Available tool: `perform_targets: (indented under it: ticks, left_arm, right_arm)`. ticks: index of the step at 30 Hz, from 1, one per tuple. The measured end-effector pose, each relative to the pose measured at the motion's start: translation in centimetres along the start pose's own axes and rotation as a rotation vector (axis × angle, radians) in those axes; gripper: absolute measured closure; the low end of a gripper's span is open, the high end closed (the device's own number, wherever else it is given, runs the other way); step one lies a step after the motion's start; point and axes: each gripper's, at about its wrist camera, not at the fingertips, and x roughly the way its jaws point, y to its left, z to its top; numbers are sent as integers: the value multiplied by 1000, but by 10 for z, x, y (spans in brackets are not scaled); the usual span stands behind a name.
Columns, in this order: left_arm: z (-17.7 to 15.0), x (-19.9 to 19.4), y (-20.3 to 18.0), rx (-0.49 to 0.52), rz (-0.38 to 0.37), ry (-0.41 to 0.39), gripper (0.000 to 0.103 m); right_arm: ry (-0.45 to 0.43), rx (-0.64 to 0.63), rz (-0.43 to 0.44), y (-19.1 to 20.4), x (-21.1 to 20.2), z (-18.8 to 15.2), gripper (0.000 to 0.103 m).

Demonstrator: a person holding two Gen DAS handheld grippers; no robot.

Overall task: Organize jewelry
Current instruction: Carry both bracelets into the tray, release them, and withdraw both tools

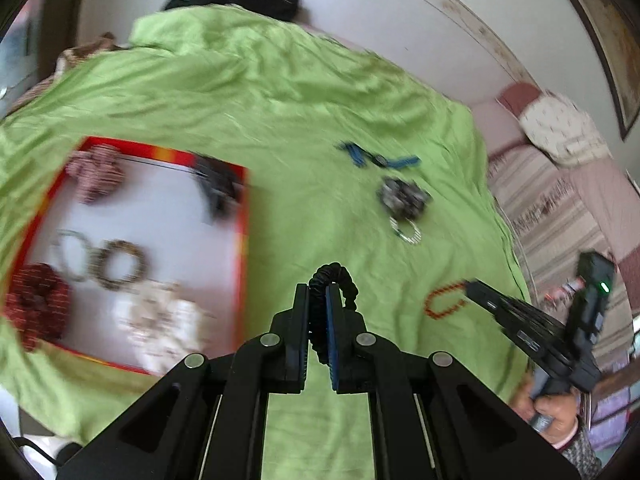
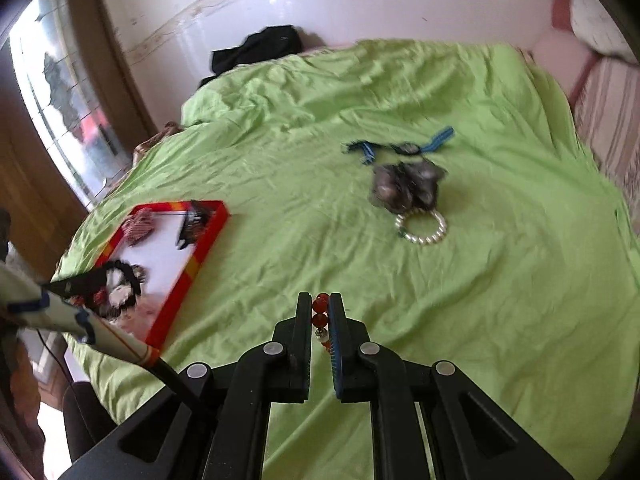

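Observation:
My left gripper (image 1: 318, 294) is shut on a black ruffled hair tie (image 1: 345, 277), whose loop arches up past the fingertips, above the green sheet. To its left lies a red-rimmed tray (image 1: 245, 240) with a white floor, holding scrunchies and bead bracelets, all blurred. My right gripper (image 2: 320, 304) is shut on a red bead bracelet (image 2: 319, 320). In the left wrist view that bracelet (image 1: 440, 304) hangs as a loop from the right gripper (image 1: 469, 286). The tray (image 2: 208, 240) lies to the left of the right gripper.
On the green bedsheet (image 2: 500, 280) lie a pearl bracelet (image 2: 422, 229), a grey scrunchie (image 2: 404, 188) and a blue band (image 2: 400, 146). Black clothing (image 2: 260, 50) rests by the far wall. A pillow (image 1: 560, 128) and a striped cover lie to the right.

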Motion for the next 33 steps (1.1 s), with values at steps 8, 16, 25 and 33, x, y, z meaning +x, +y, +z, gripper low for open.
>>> perform_targets:
  ticks: [8,16,25,33]
  left_arm:
    - [39,-25,90,-87,97,-38,96]
    - [64,-8,188,-241,155,-31,96]
    - [79,21,244,-277,244,-8,96]
    - [81,46,272,-310,276,33,95]
  right_arm:
    - [34,-96,51,57,2,20,94]
    - [111,-233,80,134,53,42,94]
    - [187,-355,114,235,134,72,94]
    - [217,-326,233,298,195,82,94]
